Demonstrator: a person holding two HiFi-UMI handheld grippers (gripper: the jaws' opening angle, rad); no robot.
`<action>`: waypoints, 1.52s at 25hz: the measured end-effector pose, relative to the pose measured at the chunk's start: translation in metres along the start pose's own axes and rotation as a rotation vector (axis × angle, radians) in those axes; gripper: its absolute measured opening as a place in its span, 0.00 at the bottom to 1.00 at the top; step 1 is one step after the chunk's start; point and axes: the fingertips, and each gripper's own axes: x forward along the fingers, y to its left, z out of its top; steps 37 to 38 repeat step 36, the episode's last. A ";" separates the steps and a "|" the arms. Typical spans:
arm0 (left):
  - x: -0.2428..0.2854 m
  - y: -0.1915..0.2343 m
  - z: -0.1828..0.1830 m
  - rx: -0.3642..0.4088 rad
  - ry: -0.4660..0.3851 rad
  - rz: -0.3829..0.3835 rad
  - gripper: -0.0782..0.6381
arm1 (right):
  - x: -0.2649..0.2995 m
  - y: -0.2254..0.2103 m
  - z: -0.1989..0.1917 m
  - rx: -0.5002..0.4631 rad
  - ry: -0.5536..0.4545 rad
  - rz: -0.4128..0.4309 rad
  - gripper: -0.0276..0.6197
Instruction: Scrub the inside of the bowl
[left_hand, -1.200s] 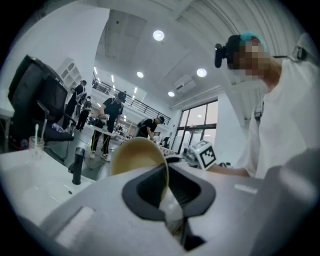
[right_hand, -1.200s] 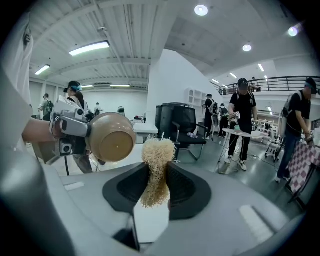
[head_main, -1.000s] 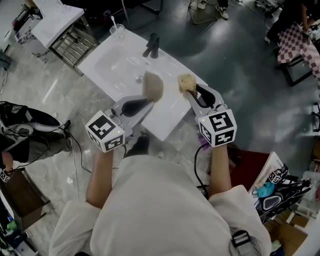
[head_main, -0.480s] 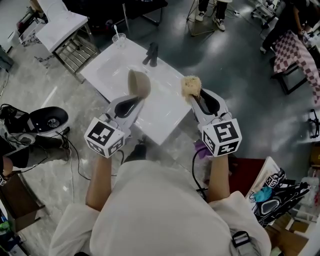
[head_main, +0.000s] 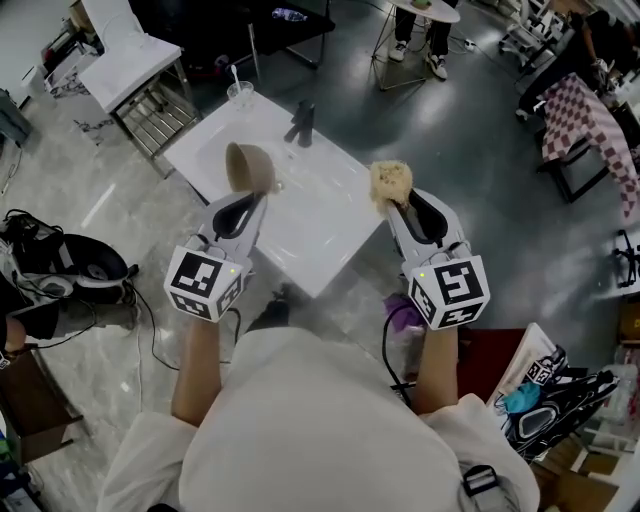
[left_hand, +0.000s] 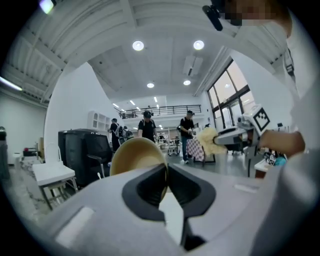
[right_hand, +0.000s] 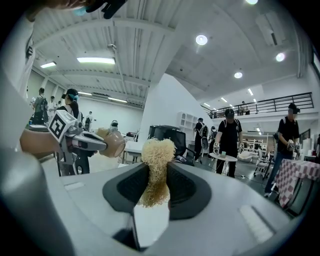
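Observation:
A tan bowl (head_main: 250, 168) is held up on its side over the white sink counter (head_main: 320, 225). My left gripper (head_main: 243, 203) is shut on the bowl's rim; in the left gripper view the thin rim runs between the closed jaws (left_hand: 166, 175) and the bowl (left_hand: 136, 155) rises beyond them. My right gripper (head_main: 400, 205) is shut on a pale, fibrous scrubber (head_main: 391, 182), which sticks up from between the pads (right_hand: 156, 172). The scrubber is well to the right of the bowl and does not touch it. From the right gripper view the bowl (right_hand: 113, 144) is at the left.
The counter has a basin with a dark faucet (head_main: 302, 122) at its far edge and a clear cup with a straw (head_main: 240, 93) at the far left corner. A wire rack (head_main: 155, 115) and another white table stand to the left. Bags and cables lie on the floor; people stand farther off.
The two grippers have drawn apart: the bowl has gone left, the scrubber slightly right and toward me. Both grips are unchanged.

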 end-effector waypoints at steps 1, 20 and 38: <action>-0.001 0.001 0.002 0.006 0.002 0.014 0.13 | -0.002 -0.001 0.002 0.000 -0.005 -0.004 0.22; -0.002 0.006 -0.001 0.039 0.025 0.109 0.13 | -0.011 -0.008 -0.003 -0.005 0.004 -0.018 0.22; 0.004 0.010 -0.003 0.039 0.044 0.102 0.13 | 0.001 -0.006 -0.005 0.015 0.014 0.008 0.22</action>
